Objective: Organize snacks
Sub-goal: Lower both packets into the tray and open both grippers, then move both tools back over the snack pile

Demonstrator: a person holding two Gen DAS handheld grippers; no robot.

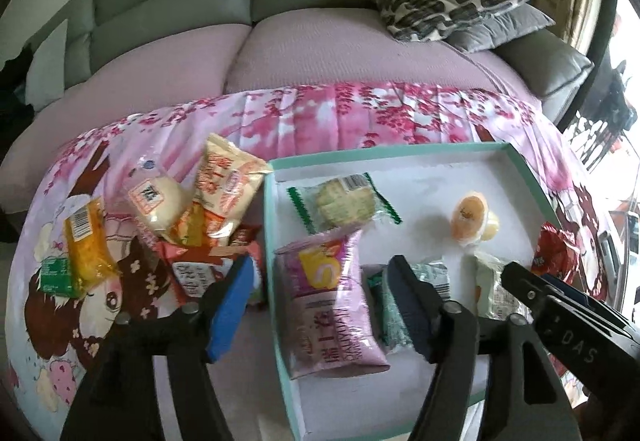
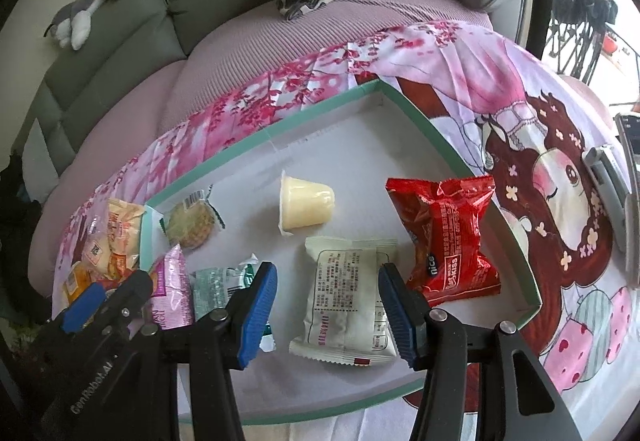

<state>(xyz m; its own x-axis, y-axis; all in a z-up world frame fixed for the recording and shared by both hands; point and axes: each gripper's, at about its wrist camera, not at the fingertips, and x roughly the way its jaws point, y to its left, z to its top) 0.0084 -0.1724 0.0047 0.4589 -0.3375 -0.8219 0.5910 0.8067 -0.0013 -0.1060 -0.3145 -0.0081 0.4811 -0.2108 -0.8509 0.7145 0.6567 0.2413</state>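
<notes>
Lying flat in the teal-rimmed box (image 1: 516, 161): pink packet (image 1: 336, 305), round biscuit (image 1: 344, 201), jelly cup (image 2: 306, 207), white packet (image 2: 348, 305), red packet (image 2: 448, 237), green sachet (image 2: 218, 287); left gripper (image 1: 316, 305) jaws apart over the pink packet, not gripping; right gripper (image 2: 326, 311) half open astride the white packet, pads clear; loose snack pile (image 1: 188, 217) beside the box on the floral cloth (image 1: 360, 113)

right tongs (image 2: 326, 311) open over white packet (image 2: 346, 305), teal box (image 2: 472, 165)

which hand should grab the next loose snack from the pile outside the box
Left. The left gripper hangs open at the box's left wall, beside the pile; the right gripper straddles the white packet inside.
</notes>
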